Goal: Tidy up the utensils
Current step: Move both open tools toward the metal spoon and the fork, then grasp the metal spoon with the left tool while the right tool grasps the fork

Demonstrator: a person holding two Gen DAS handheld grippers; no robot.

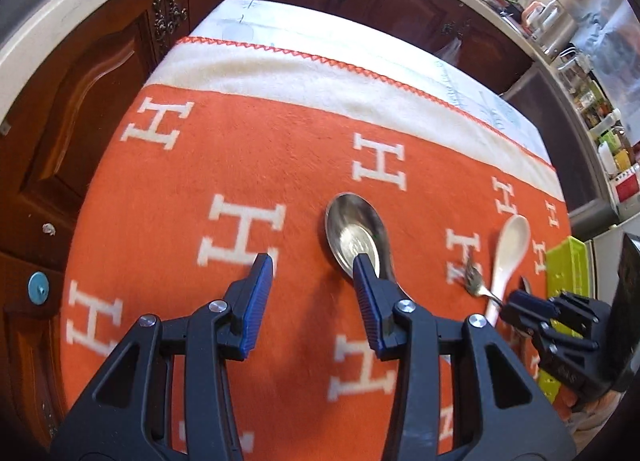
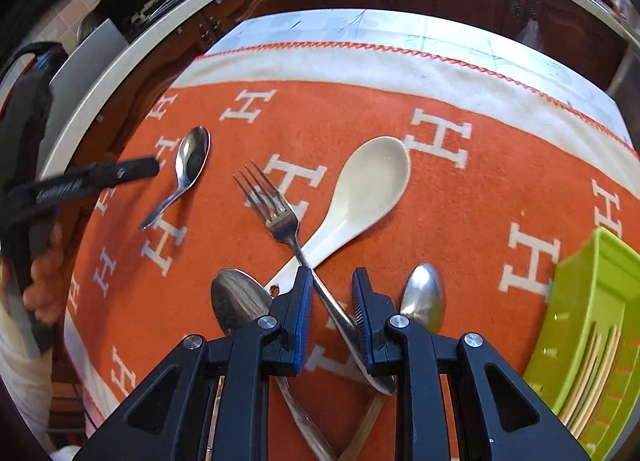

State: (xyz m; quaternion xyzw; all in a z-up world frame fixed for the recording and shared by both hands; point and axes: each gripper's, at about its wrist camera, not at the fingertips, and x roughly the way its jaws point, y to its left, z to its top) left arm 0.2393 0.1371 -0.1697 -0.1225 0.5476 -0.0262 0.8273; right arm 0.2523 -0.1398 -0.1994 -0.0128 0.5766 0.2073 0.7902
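In the right wrist view my right gripper (image 2: 331, 281) is open, its fingers on either side of a steel fork's (image 2: 276, 213) handle; the fork lies across a white ceramic spoon (image 2: 360, 189). Two steel spoons (image 2: 240, 301) (image 2: 424, 297) lie beside the fingers, and a small steel spoon (image 2: 192, 161) lies at far left. A green utensil tray (image 2: 592, 301) sits at the right. In the left wrist view my left gripper (image 1: 314, 265) is open above the cloth, its right finger over a steel spoon's (image 1: 352, 229) bowl. The white spoon (image 1: 510, 249), fork (image 1: 476, 281) and right gripper (image 1: 532, 309) show at right.
An orange blanket with white H letters (image 1: 240, 165) covers the table, with a white border at the far side. Dark wooden cabinets (image 1: 80, 101) and a pale counter ring the table. The green tray's edge also shows in the left wrist view (image 1: 568, 269).
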